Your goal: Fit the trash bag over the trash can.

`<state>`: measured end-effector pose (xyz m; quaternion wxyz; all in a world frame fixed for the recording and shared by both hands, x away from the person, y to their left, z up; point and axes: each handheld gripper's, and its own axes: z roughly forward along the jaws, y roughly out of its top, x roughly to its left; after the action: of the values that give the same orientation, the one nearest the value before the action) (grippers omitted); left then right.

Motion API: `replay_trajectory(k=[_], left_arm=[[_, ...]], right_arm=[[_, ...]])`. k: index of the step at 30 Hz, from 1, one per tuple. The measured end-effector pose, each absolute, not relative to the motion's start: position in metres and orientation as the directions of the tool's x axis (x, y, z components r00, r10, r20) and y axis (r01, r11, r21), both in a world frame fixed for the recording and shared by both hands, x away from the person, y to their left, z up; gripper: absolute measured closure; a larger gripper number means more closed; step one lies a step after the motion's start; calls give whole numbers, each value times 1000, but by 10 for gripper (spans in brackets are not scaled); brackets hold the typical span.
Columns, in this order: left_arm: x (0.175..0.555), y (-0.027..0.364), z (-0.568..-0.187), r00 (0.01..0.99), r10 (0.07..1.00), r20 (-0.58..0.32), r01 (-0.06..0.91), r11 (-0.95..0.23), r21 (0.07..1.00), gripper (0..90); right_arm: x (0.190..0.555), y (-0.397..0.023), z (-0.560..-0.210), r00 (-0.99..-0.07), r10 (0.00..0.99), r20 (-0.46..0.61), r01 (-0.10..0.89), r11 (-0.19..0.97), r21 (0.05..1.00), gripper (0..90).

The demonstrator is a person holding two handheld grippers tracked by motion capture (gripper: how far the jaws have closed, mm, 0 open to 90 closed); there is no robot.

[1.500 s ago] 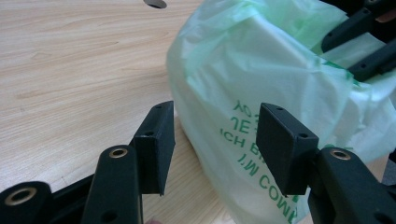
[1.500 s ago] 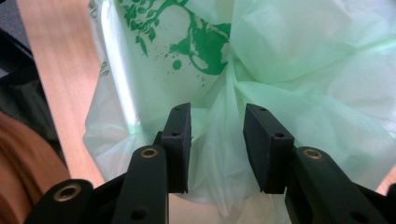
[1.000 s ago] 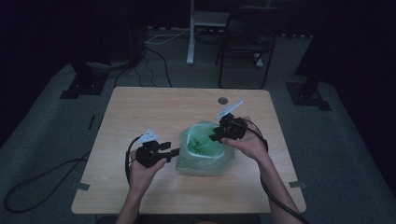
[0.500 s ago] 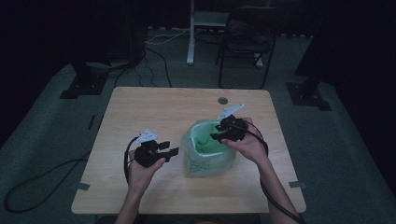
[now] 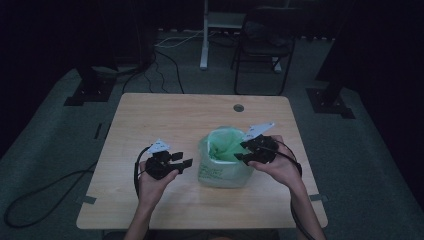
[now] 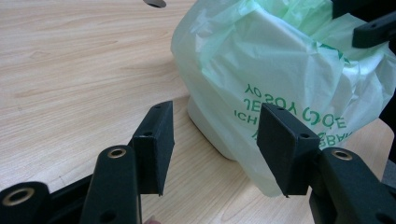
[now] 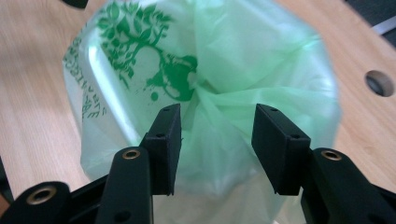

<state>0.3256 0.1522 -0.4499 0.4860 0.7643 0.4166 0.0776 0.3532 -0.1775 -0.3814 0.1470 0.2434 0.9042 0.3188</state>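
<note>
We see a thin, translucent green plastic bag with dark green print (image 5: 222, 150) lining a small white plastic bin (image 5: 222, 177), which stands upright on the pale wooden table (image 5: 150, 120). The bag's rim is folded outward over the bin's edge and hangs loosely down its wall; in the left gripper view the printed lettering on the film (image 6: 289, 112) reads upside down, and the bin's white base (image 6: 210, 126) shows beneath the hem.

The right gripper (image 5: 248, 151) hovers at the bin's rim on its right side. In the right gripper view its fingers (image 7: 164, 140) stand moderately wide above the bag's mouth, where the film (image 7: 210, 88) gathers into a funnel between and beyond them. These jaws have just been opening; the pads press on nothing, though the film lies in the gap behind them.

The left gripper (image 5: 184, 163) rests just beside the bin's left wall, apart from it. Its fingers (image 6: 154, 144) are likewise moderately wide and hold nothing; the bag's draped corner lies just ahead of the right-hand pad, and bare table shows between the two pads.

Beyond the fingers of both grippers, a round cable hole (image 5: 238, 107) pierces the table's far edge.
</note>
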Motion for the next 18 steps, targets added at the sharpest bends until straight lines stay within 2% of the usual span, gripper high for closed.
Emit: replay_trajectory(k=[5,13,18], left_arm=[[326,153,-450,639,713,-289,562,-176,808,469],[326,152,-451,639,712,-290,565,-180,805,468],[326,152,-451,638,712,-291,565,-177,806,467]], right_arm=[[346,-190,-379,-819,561,-124,347,655,671,503],[349,-212,-381,-779,621,-85,395,593,702,500],[354,-230,-385,-718,696,-29,447,493,746,495]])
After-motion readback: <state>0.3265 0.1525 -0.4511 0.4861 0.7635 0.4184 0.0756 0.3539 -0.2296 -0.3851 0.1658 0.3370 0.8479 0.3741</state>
